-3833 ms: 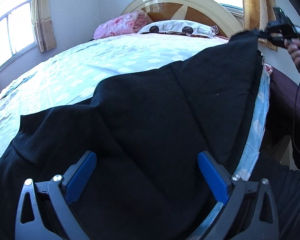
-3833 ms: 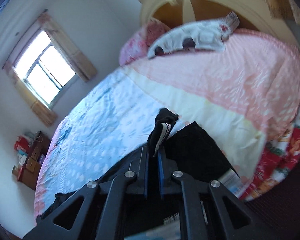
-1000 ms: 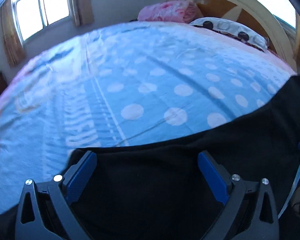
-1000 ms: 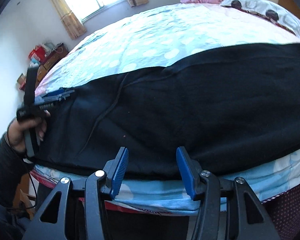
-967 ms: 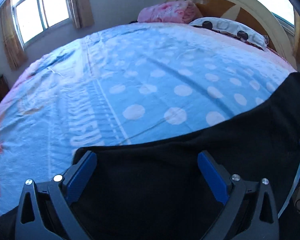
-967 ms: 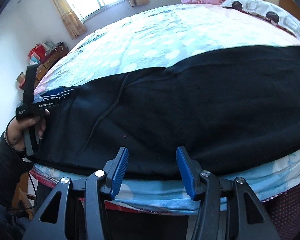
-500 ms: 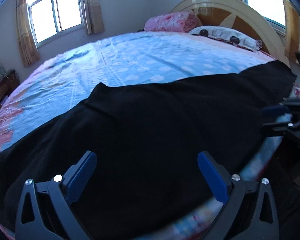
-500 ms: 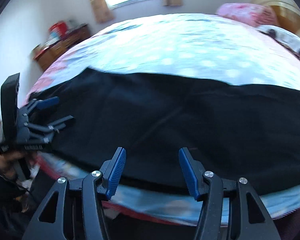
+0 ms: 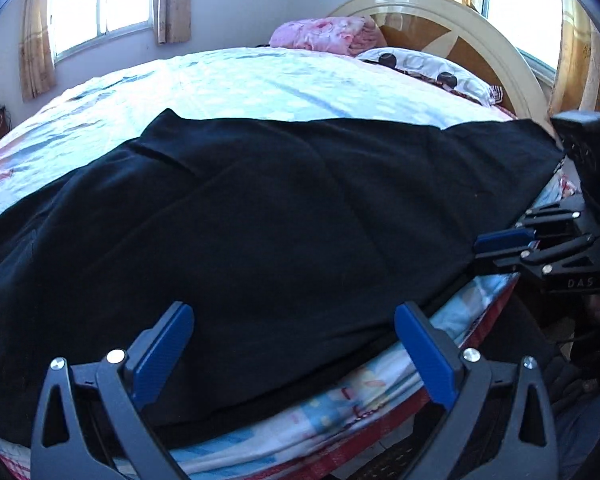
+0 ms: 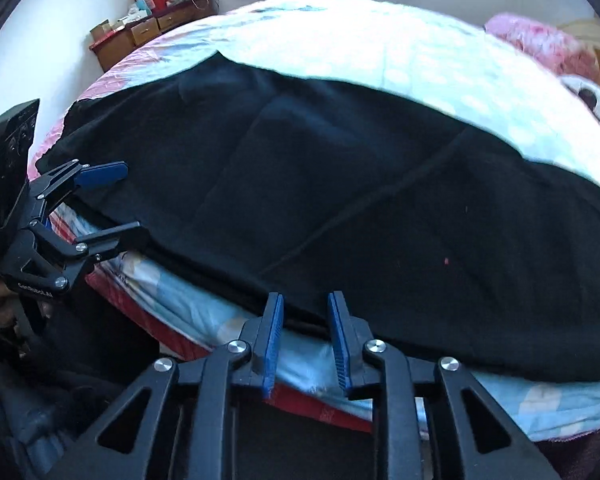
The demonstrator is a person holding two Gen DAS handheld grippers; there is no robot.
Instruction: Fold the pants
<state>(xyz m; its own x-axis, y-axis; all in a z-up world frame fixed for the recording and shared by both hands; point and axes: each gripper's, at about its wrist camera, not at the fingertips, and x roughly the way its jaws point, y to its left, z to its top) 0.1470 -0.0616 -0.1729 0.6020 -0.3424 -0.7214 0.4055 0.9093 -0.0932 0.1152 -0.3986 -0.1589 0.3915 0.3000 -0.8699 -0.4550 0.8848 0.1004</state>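
Your black pants (image 9: 260, 220) lie spread flat along the near edge of the bed (image 9: 260, 76). Your left claw (image 9: 292, 344) hovers wide open over them, gripping nothing. Your right claw (image 10: 305, 320) has just been closing at the pants' near hem, a gap remaining between its pads

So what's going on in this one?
A person with a gripper in each hand is folding black pants laid lengthwise along the near edge of a bed. The left gripper hangs over the pants with its jaws wide open, holding nothing. The right gripper is at the pants' near hem; its jaws have just been closing, the hem's edge is between them, but a gap still shows.
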